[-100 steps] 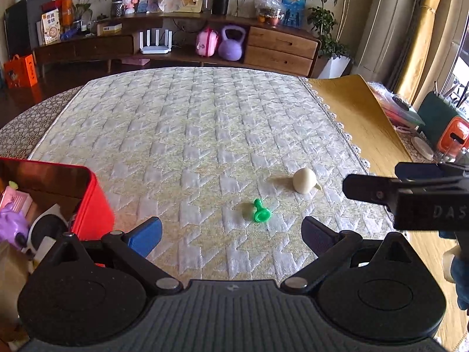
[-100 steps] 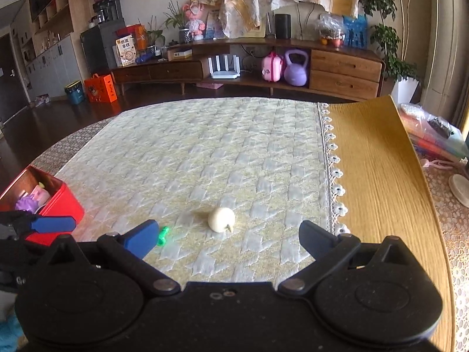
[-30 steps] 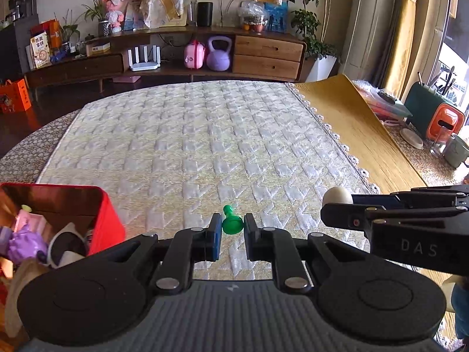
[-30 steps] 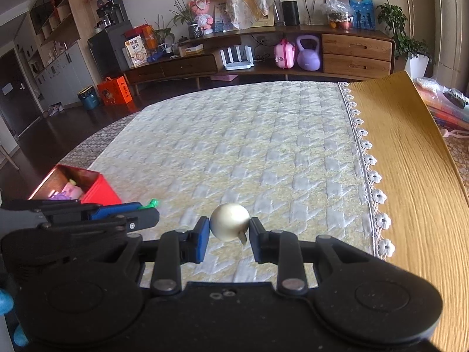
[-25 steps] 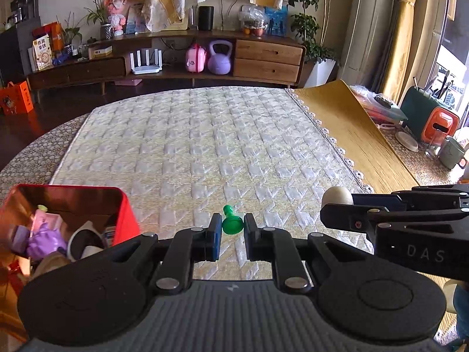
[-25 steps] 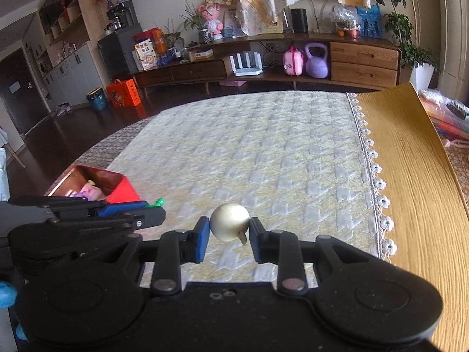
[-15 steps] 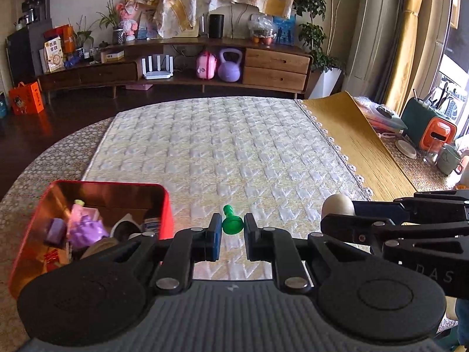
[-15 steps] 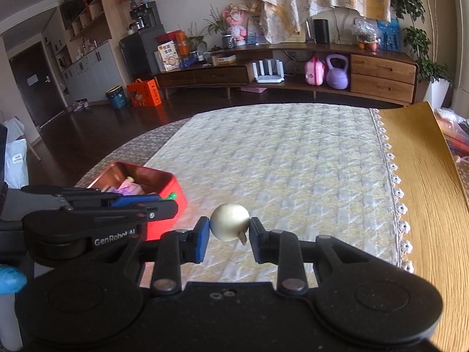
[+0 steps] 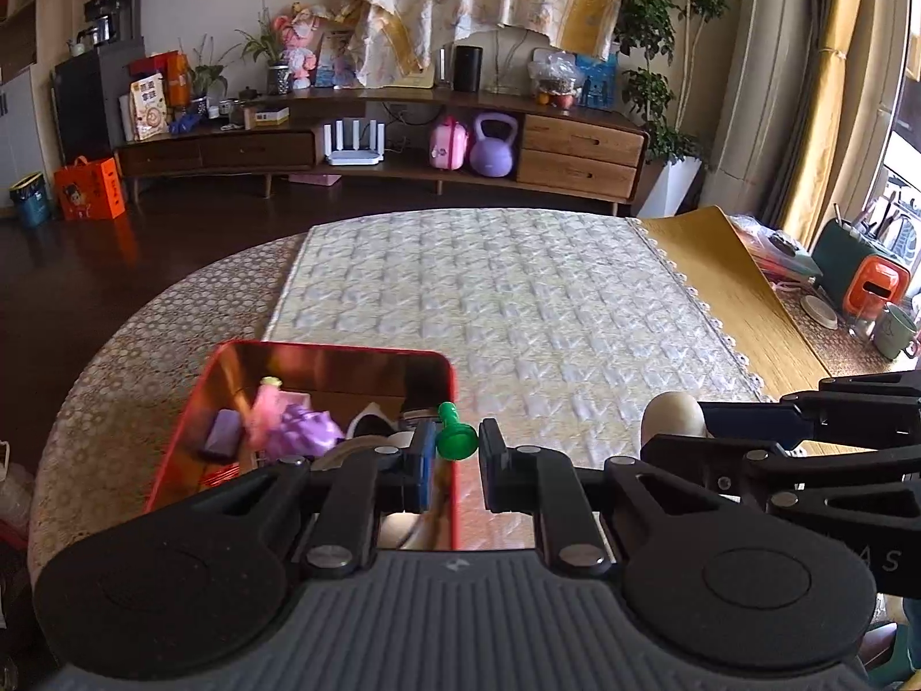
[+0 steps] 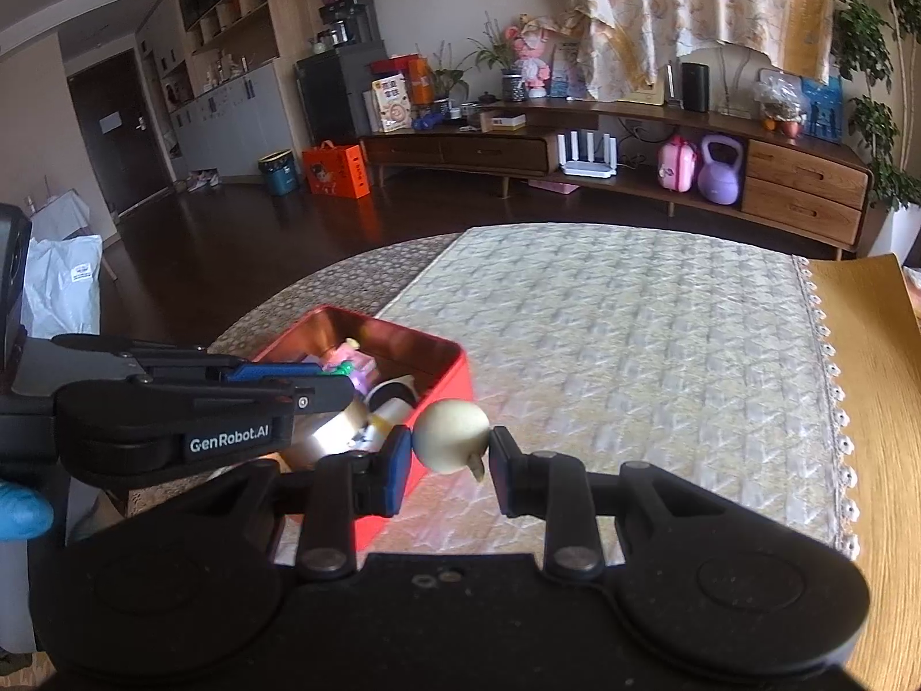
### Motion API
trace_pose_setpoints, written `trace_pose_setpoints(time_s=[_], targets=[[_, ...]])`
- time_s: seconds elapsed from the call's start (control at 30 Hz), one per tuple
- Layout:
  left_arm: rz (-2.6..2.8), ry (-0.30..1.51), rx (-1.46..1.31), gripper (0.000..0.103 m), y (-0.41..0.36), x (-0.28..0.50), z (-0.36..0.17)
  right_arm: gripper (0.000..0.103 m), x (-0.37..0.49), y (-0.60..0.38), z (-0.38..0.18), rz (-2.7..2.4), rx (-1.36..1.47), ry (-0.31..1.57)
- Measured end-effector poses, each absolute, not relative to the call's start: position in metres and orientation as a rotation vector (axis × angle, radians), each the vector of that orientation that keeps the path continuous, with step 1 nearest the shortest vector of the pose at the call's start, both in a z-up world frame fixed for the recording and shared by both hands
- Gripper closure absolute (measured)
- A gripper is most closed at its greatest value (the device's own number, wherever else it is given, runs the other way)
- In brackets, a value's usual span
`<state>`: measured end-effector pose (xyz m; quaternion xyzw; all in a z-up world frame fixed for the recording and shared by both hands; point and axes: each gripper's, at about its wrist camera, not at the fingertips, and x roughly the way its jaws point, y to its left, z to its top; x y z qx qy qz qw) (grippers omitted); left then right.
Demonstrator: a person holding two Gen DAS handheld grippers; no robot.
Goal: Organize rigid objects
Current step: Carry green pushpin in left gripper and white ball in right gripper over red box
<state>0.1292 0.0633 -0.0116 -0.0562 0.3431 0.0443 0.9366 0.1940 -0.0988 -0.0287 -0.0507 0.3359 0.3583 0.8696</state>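
1. The left gripper (image 9: 456,442) is clamped on a small green peg (image 9: 455,433); the peg's broad round end sits between the blue pads and its narrow stem points away, toward the far side of the table.
2. That peg hangs over the near right corner of the red tin box (image 9: 190,403), at the box's right wall; the box stands at the left of the quilted cream cloth (image 9: 518,299) covering the round table.
3. Inside the box lie a pink figure (image 9: 270,403), a purple toy (image 9: 305,429), a small violet block (image 9: 221,432) and some white and dark items too crowded to name.
4. The right gripper (image 10: 451,449) is closed on a cream ball-shaped piece (image 10: 452,435) with a small tab at its lower right; the pads press on both its sides.
5. In the right wrist view the ball sits just right of the box's near right corner (image 10: 443,368), above the cloth; the left gripper reaches in from the left over the box.
6. A blue-gloved fingertip (image 10: 23,509) shows at the left edge; a yellow wood-grain mat (image 10: 875,374) lies right of the cloth's lace edge.
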Motion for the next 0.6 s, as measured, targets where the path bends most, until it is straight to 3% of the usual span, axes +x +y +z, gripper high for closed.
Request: trace_pose_setpoints(time_s=[0.6], targets=[[0.213,0.767,-0.155,0.087,0.157,0.114,-0.039,0.075,0.199,-0.018,-0.036,0.816,-0.186,0.714]])
